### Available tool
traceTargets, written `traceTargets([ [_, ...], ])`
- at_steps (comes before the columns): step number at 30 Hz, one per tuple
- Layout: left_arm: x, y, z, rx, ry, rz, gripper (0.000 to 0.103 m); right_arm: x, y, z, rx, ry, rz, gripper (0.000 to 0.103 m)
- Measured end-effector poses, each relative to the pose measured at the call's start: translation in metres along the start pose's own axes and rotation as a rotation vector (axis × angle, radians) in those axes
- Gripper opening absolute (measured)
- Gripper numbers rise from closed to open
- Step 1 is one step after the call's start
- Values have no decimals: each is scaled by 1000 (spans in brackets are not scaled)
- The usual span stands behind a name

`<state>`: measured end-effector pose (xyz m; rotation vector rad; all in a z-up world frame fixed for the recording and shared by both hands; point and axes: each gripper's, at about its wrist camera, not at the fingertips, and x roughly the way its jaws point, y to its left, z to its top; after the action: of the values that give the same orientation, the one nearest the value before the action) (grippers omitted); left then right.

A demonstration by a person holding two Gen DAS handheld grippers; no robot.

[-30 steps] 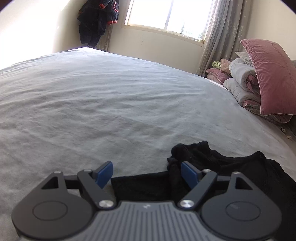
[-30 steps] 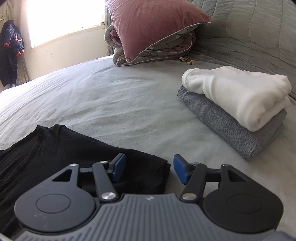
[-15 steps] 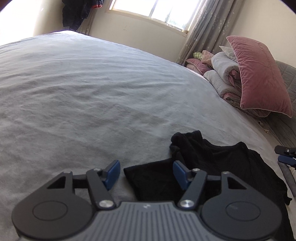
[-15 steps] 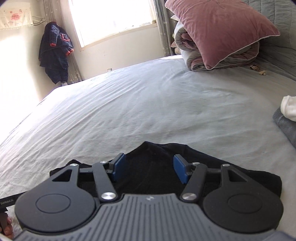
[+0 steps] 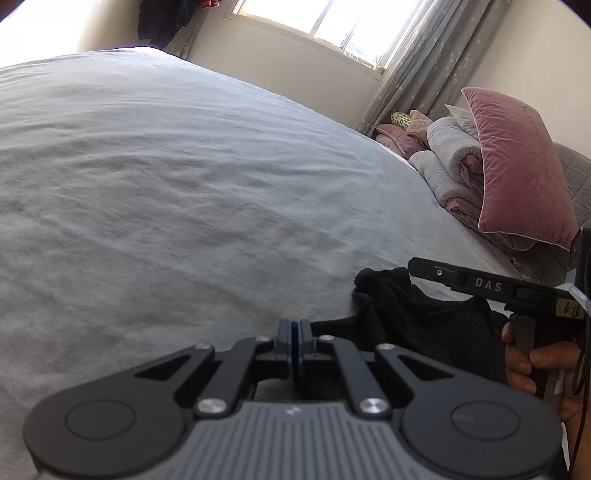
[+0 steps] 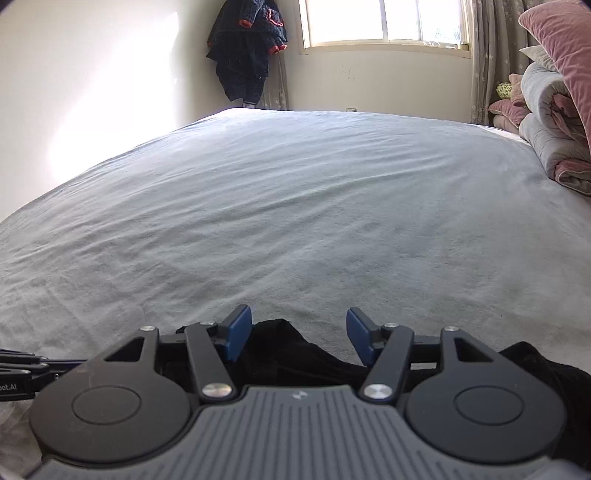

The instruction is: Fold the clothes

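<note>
A black garment [image 5: 424,325] lies bunched on the grey bed sheet [image 5: 184,184], low and right in the left wrist view. My left gripper [image 5: 294,343] is shut, its blue pads pressed together at the garment's near left corner, with dark cloth showing just behind them. My right gripper [image 6: 299,332] is open, and a raised fold of the black garment [image 6: 280,354] sits between its blue fingers. From the left wrist view the right gripper [image 5: 417,267] reaches in from the right over the garment's bunched end, held by a person's hand [image 5: 528,362].
A pink velvet pillow [image 5: 517,166] leans on a rolled grey duvet [image 5: 450,158] at the bed's right side. Dark clothing [image 6: 247,48] hangs in the far corner beside the window [image 6: 384,22]. Wide bare sheet [image 6: 295,203] stretches ahead of both grippers.
My left gripper went from open to shut at the garment's corner. My right gripper swung left, away from the folded stack, and now stands over the garment close to the left gripper.
</note>
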<state>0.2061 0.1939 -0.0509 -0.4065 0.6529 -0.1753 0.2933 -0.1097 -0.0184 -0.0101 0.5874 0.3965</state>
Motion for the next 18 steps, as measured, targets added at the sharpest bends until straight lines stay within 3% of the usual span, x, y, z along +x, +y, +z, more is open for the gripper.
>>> traceTargets([
  [2,-8,8,3,-36,-33,-1,2,7,4,-2,-27,3,6,48],
  [4,-17,16,7,-75,-70,6,2,14,8,-5,-53,6,12,24],
  [6,-22,23,9,-105,-103,34,2,22,12,-7,-80,9,19,10],
  [8,-27,27,11,-124,-141,59,2,29,16,-10,-106,12,25,8],
  [13,-40,31,14,-130,-262,172,2,29,23,0,-115,-119,-60,7],
  [18,-33,40,16,-151,-295,284,2,51,24,-1,-111,-86,-102,7],
])
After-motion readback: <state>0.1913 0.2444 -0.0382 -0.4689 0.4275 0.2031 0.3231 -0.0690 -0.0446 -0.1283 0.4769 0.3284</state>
